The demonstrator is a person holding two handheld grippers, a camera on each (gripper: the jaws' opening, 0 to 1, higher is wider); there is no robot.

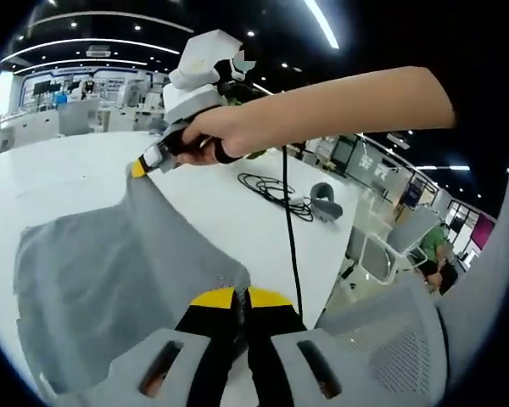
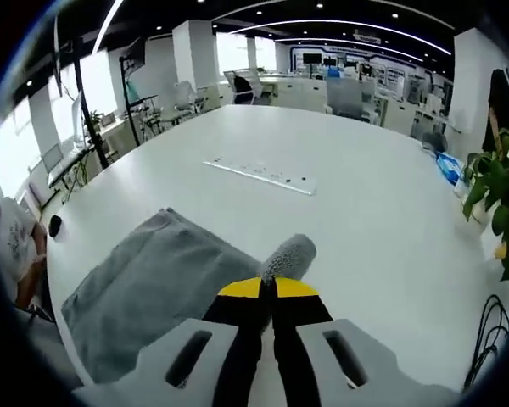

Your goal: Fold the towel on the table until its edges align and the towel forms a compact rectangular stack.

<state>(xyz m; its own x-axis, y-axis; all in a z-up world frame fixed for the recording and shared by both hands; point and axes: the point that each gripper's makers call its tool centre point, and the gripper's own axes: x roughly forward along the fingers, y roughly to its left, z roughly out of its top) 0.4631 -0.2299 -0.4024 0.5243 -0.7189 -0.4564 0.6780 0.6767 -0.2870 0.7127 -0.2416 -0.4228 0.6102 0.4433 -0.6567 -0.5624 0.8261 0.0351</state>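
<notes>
A grey towel (image 1: 110, 280) lies partly on the white table (image 1: 59, 178), with two corners lifted. In the left gripper view, my left gripper (image 1: 242, 297) is shut, pinching the near corner of the towel between its yellow tips. My right gripper (image 1: 144, 164), held by a person's hand, comes in from the top and is shut on the far corner, pulling it up into a peak. In the right gripper view, the right gripper (image 2: 267, 288) clamps a rolled tuft of towel (image 2: 287, 254), while the rest of the towel (image 2: 153, 288) spreads down to the left on the table (image 2: 365, 212).
A black cable (image 1: 271, 191) and a small grey round object (image 1: 325, 202) lie on the table toward its edge. A mesh chair back (image 1: 390, 331) stands close by. A white power strip (image 2: 259, 174) lies mid-table. A plant (image 2: 500, 195) stands beyond the table's rim.
</notes>
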